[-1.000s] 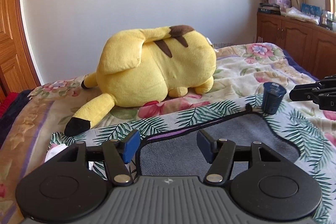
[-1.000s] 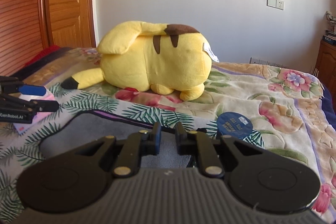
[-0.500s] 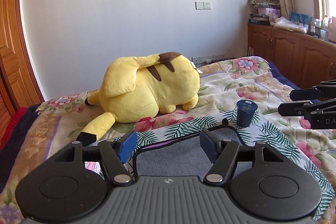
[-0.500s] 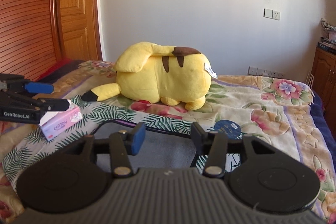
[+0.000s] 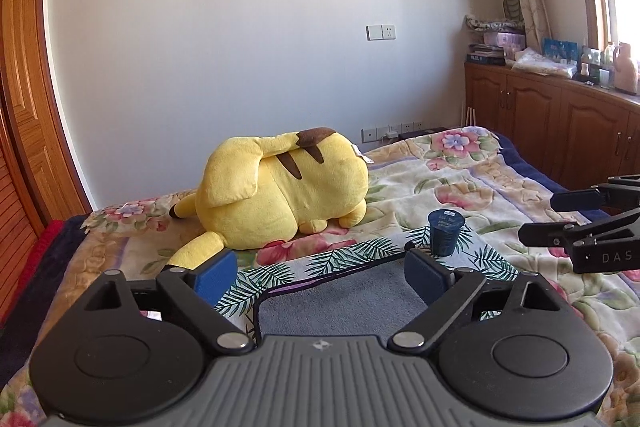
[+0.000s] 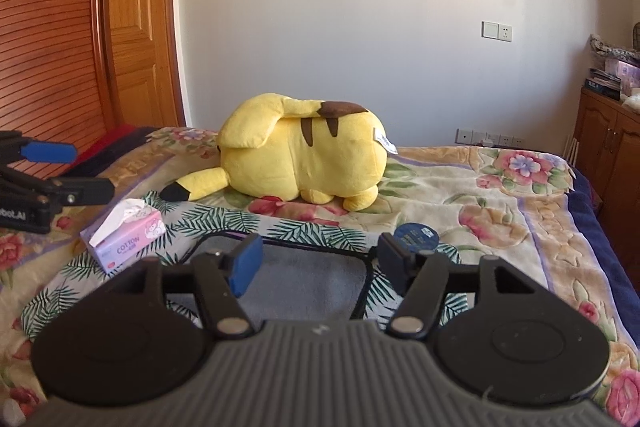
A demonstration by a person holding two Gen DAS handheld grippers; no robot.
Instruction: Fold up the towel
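A grey towel [image 5: 340, 301] with dark trim lies flat on a palm-leaf cloth on the bed; it also shows in the right wrist view [image 6: 304, 279]. My left gripper [image 5: 318, 273] is open and empty, held above the towel's near part. My right gripper [image 6: 318, 261] is open and empty above the towel too. The right gripper shows at the right edge of the left wrist view [image 5: 576, 219]. The left gripper shows at the left edge of the right wrist view [image 6: 60, 171]. The towel's near edge is hidden behind the gripper bodies.
A big yellow plush [image 5: 284, 191] lies behind the towel. A dark blue cup [image 5: 445, 231] stands at the towel's far right corner. A pink tissue box [image 6: 126, 233] sits left of the towel. Wooden cabinets [image 5: 560, 131] line the right wall, a wooden door [image 6: 136, 27] the left.
Both grippers have risen and drawn back from the towel. The right gripper went from shut to open. The left gripper's jaws opened wider.
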